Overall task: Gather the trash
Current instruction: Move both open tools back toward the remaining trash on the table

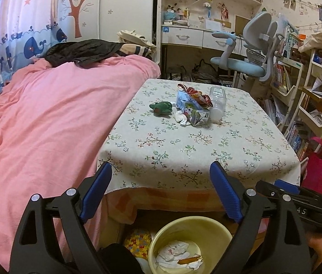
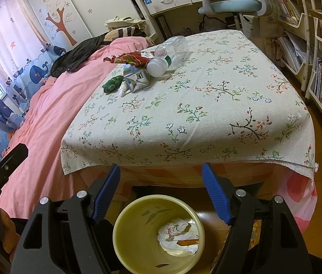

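A pile of trash lies on the floral tablecloth (image 1: 195, 150): a milk carton (image 1: 193, 111), a clear plastic bottle (image 1: 218, 105) on its side, a red crumpled wrapper (image 1: 195, 93), white crumpled tissue (image 1: 180, 116) and a green toy (image 1: 162, 108). The same pile shows in the right wrist view, with the carton (image 2: 135, 80) and bottle (image 2: 167, 54). A yellow bin (image 1: 161, 246) with crumpled paper inside stands on the floor below the table's near edge; it also shows in the right wrist view (image 2: 126, 233). My left gripper (image 1: 161, 173) and right gripper (image 2: 161, 173) are both open and empty, held above the bin, short of the table.
A bed with a pink cover (image 1: 46, 125) borders the table on the left. A blue desk chair (image 1: 243, 52) and desk stand behind the table. Bookshelves (image 1: 316, 96) line the right side. The right gripper's body (image 1: 298, 196) sits just right of my left one.
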The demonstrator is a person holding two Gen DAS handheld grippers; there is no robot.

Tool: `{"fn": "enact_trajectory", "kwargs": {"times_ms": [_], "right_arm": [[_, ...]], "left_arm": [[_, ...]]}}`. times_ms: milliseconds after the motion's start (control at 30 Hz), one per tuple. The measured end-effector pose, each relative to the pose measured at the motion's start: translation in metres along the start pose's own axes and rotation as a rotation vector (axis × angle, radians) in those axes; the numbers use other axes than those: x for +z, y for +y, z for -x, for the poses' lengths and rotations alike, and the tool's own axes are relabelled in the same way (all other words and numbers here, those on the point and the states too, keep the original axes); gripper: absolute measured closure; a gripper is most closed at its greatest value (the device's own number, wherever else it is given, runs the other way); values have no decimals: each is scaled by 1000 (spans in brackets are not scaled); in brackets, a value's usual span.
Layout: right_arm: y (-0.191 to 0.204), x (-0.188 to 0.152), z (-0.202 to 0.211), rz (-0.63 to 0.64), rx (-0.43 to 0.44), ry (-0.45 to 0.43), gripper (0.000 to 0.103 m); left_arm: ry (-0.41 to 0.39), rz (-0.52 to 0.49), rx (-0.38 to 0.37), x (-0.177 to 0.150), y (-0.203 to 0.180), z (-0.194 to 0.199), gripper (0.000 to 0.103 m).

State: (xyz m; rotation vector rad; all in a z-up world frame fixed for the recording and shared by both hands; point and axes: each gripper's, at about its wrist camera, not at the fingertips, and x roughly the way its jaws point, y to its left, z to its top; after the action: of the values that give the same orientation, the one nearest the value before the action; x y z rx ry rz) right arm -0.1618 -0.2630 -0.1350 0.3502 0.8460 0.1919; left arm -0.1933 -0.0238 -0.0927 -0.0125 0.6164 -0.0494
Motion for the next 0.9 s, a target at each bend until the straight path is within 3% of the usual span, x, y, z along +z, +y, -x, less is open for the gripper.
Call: {"fn": "enact_trajectory", "kwargs": {"times_ms": [900], "right_arm": [[6,3,0,18,-1,-17,31]], "left_arm": [[-22,3,8,2,0,2,17]]}}
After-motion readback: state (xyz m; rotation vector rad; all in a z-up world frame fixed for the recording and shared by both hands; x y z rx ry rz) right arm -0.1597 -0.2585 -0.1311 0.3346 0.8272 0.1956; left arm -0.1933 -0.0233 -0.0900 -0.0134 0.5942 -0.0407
